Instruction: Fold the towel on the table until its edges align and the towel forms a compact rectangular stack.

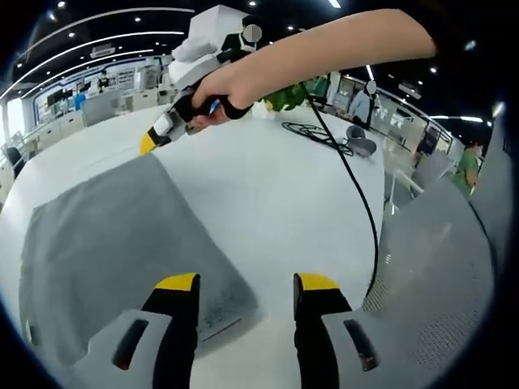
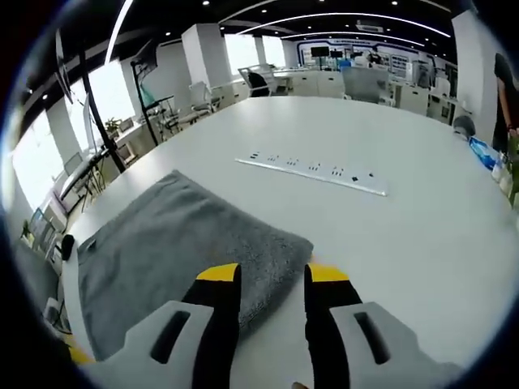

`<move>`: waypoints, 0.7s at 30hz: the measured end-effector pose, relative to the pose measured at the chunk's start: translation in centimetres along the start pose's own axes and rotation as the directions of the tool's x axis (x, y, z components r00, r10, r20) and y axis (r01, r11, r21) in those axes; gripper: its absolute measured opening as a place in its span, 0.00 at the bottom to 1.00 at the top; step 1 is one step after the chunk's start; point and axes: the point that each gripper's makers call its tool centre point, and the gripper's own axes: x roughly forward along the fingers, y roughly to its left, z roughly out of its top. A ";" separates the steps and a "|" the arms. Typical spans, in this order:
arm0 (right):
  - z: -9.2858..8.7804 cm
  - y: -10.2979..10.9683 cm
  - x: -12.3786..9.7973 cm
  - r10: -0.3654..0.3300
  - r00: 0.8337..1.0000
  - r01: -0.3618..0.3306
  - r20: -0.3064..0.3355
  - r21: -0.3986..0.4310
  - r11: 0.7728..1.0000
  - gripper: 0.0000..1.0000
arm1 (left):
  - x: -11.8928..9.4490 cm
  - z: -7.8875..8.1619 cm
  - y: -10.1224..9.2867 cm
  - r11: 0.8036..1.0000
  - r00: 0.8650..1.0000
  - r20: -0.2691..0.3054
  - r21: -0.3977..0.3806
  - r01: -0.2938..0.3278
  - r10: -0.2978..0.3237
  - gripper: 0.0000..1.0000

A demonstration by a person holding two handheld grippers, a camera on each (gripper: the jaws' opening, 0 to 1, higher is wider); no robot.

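Both grippers: my left [image 1: 245, 292] and right [image 2: 263, 282] gape, holding nothing
Towel [image 1: 105, 243]: flat on table [image 1: 268, 178], grey, apparently one layer
Done: no fold evident
Left: every fold, edge alignment

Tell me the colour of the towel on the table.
Grey, plain with no pattern; the towel shows best in the right gripper view.

towel: grey terry towel [image 1: 122, 243] flat on the round white table [image 1: 268, 186], at the left of the left gripper view
left gripper [image 1: 247, 284]: over the towel's near corner
right gripper [image 1: 150, 142]: at the towel's far corner
cable: black cable [image 1: 357, 194] right of the towel
power strip: long white power strip [image 2: 312, 172] beyond the towel, well apart
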 end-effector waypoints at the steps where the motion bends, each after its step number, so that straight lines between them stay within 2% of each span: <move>1: -0.2 0.0 0.1 0.002 1.000 -0.002 -0.004 0.004 1.000 0.29 | 0.1 -0.2 -0.2 1.000 1.000 -0.010 0.012 0.003 -0.003 0.43; 4: -0.5 -0.2 0.3 0.000 1.000 0.000 -0.008 0.009 1.000 0.28 | 0.5 -0.8 -0.5 1.000 1.000 -0.021 0.012 0.007 -0.007 0.40; 8: -0.8 -0.5 0.2 -0.008 1.000 0.008 -0.014 0.003 1.000 0.21 | 0.9 -1.7 -0.7 1.000 0.999 -0.047 0.019 0.012 -0.011 0.37; 13: -1.3 -0.2 -0.1 -0.007 1.000 0.008 -0.019 0.029 1.000 0.20 | 1.2 -2.6 -0.5 1.000 0.998 -0.070 0.017 0.002 -0.001 0.34; 16: -1.4 -0.9 1.0 -0.006 1.000 0.007 -0.020 0.038 0.999 0.19 | 1.5 -3.2 -0.3 1.000 0.996 -0.087 0.023 0.002 0.000 0.33; 19: -1.6 -1.4 1.8 -0.005 1.000 0.006 -0.025 0.044 0.999 0.19 | 1.5 -3.2 0.1 1.000 0.996 -0.093 0.025 -0.004 0.007 0.30; 21: -1.8 -0.8 1.1 -0.005 1.000 0.006 -0.027 0.050 0.999 0.19 | 1.5 -3.2 0.1 1.000 0.995 -0.099 0.026 0.000 0.002 0.27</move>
